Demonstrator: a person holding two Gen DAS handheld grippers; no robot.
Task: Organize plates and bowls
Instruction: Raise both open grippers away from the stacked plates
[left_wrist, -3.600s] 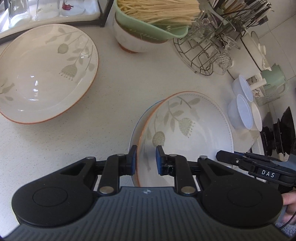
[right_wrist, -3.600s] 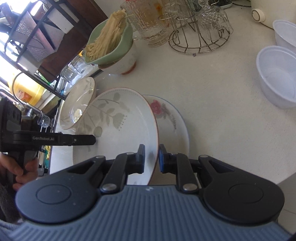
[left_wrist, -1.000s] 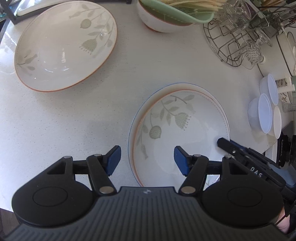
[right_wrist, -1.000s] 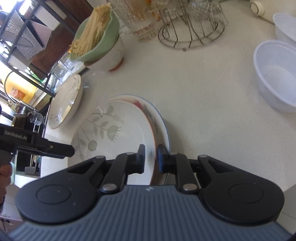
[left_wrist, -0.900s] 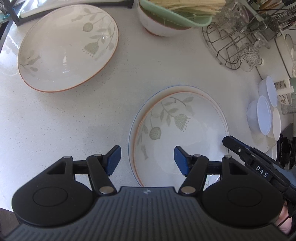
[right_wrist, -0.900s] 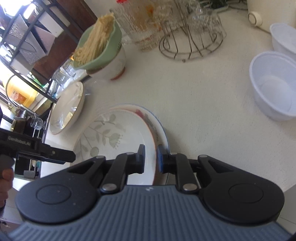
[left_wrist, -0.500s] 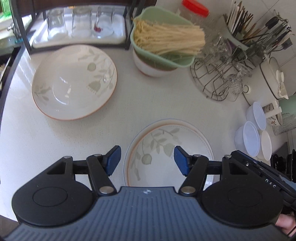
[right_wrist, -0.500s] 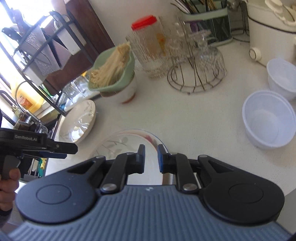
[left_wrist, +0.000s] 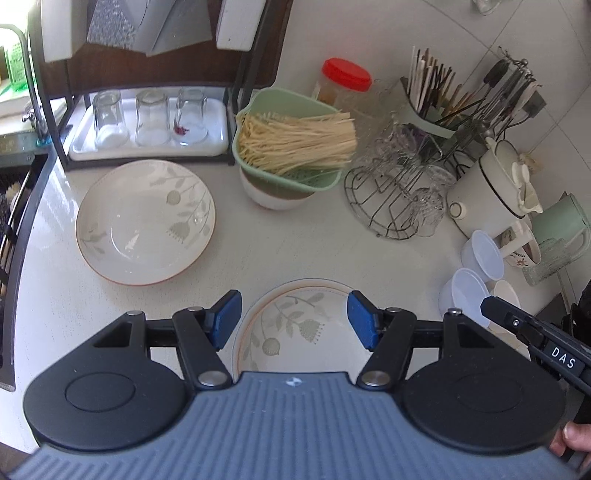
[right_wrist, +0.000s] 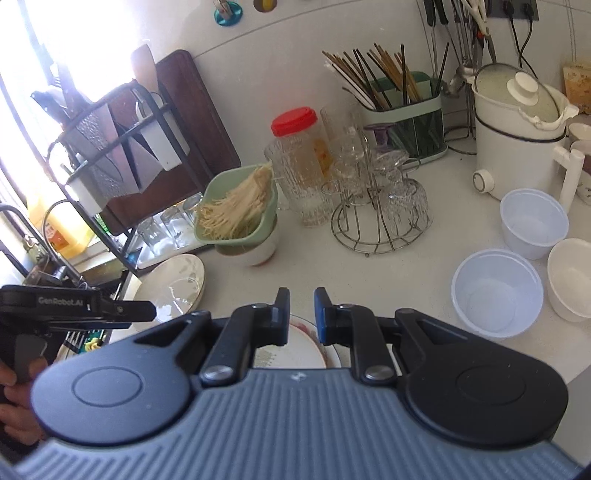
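- Left gripper above near edge of worktop, blue pads wide apart, nothing between them.
- Right gripper with pads drawn close, only a narrow gap, empty; also above near edge.
- Directly below left gripper: leaf-pattern plate lying nested on rose plate, at near edge of worktop; only a rim sliver of the lower one visible.
- Second leaf-pattern plate flat toward left edge, well apart from the stack.
- Three small white bowls clustered near right edge, upright, two touching or nearly so.
- Mid-worktop: white bowl carrying green colander of noodles.
- Wire rack with upturned glasses just right of the colander.
- Far edge: tray with three inverted glasses under black shelf, red-lidded jar, chopstick holder, white pot in far right corner.
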